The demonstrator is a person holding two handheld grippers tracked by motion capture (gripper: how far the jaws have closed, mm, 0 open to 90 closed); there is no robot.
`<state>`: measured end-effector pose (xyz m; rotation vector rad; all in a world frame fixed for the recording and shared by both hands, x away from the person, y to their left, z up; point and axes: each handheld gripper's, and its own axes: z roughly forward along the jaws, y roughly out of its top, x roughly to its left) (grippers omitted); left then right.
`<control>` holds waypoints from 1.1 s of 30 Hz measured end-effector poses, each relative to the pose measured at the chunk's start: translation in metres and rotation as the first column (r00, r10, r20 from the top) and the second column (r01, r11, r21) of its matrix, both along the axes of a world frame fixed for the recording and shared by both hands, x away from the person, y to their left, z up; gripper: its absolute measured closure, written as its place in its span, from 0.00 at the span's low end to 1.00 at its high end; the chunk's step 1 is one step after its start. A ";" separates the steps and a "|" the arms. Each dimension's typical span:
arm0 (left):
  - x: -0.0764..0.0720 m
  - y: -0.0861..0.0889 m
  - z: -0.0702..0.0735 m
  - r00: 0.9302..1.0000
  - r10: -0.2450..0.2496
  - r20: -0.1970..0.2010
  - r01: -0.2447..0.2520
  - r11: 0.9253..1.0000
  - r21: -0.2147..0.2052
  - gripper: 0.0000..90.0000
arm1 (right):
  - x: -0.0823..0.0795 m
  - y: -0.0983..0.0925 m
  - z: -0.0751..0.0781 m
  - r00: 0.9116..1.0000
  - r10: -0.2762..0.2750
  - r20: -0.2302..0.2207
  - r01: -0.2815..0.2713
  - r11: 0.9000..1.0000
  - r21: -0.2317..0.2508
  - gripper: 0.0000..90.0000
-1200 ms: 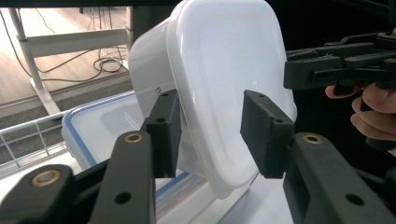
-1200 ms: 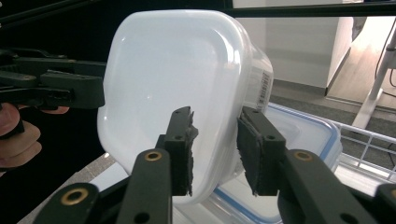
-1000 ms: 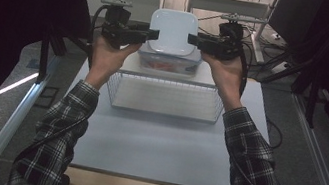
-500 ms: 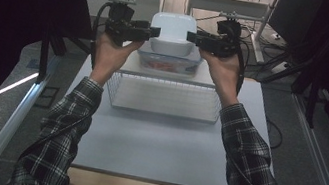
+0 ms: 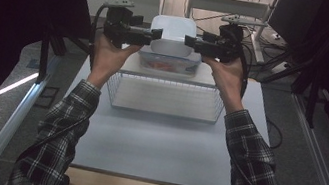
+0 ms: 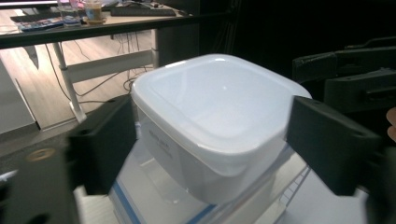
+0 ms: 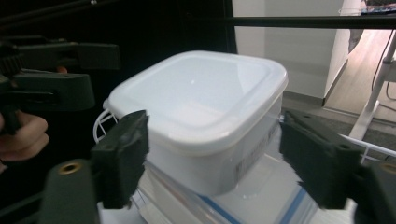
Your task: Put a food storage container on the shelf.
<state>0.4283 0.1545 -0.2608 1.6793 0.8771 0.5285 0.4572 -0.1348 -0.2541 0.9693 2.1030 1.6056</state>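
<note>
One unreadable sticker (image 7: pixel 246 164), white container (image 7: pixel 205 112)

White container (image 7: pixel 205 102) between just-opened jaws, untouched

Plaid flannel sleeves (image 5: pixel 66 121), black fingers (image 6: pixel 100 144), trailing black cables (image 5: pixel 98 15)

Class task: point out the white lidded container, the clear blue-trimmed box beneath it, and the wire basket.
white lidded container (image 6: pixel 210 109), left gripper view, centre of its lid.
clear blue-trimmed box (image 5: pixel 167 64), high view, its front wall.
wire basket (image 5: pixel 167 82), high view, its upper front rim.
</note>
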 end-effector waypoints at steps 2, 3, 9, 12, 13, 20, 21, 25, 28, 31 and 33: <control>-0.004 -0.001 -0.004 1.000 -0.009 -0.002 0.009 1.000 0.021 0.10 | -0.003 -0.001 -0.003 1.000 0.013 0.008 -0.013 1.000 -0.016 0.23; -0.006 -0.001 -0.005 1.000 -0.009 0.001 0.009 1.000 0.027 0.08 | -0.005 -0.002 -0.006 1.000 0.026 0.012 -0.025 0.999 -0.022 0.21; -0.016 0.001 -0.017 0.999 -0.037 -0.001 0.037 0.999 0.034 0.04 | -0.016 -0.010 -0.017 0.999 0.043 0.027 -0.042 0.998 -0.038 0.15; -0.020 0.002 -0.023 0.999 -0.042 0.002 0.042 0.997 0.065 0.03 | -0.020 -0.016 -0.023 0.999 0.044 0.031 -0.043 0.998 -0.042 0.13; -0.022 0.001 -0.025 0.999 -0.043 0.004 0.043 0.997 0.068 0.03 | -0.021 -0.018 -0.026 0.998 0.049 0.031 -0.047 0.998 -0.040 0.13; -0.032 0.002 -0.040 0.998 -0.058 0.011 0.057 0.994 0.092 0.02 | -0.031 -0.026 -0.039 0.998 0.056 0.042 -0.054 0.997 -0.049 0.10; -0.033 0.002 -0.043 0.998 -0.060 0.011 0.059 0.994 0.091 0.02 | -0.032 -0.026 -0.041 0.997 0.056 0.044 -0.053 0.997 -0.051 0.10; -0.040 0.003 -0.051 0.998 -0.068 0.011 0.067 0.994 0.088 0.02 | -0.038 -0.028 -0.049 0.997 0.064 0.041 -0.062 0.996 -0.059 0.09; -0.044 0.004 -0.056 0.997 -0.077 0.011 0.075 0.992 0.101 0.02 | -0.041 -0.029 -0.054 0.997 0.070 0.036 -0.068 0.996 -0.054 0.08; -0.049 0.004 -0.061 0.997 -0.081 0.013 0.079 0.991 0.107 0.03 | -0.045 -0.029 -0.059 0.997 0.077 0.030 -0.075 0.995 -0.059 0.08; -0.052 0.004 -0.063 0.996 -0.084 0.015 0.082 0.991 0.110 0.02 | -0.047 -0.028 -0.062 0.996 0.079 0.034 -0.077 0.995 -0.064 0.07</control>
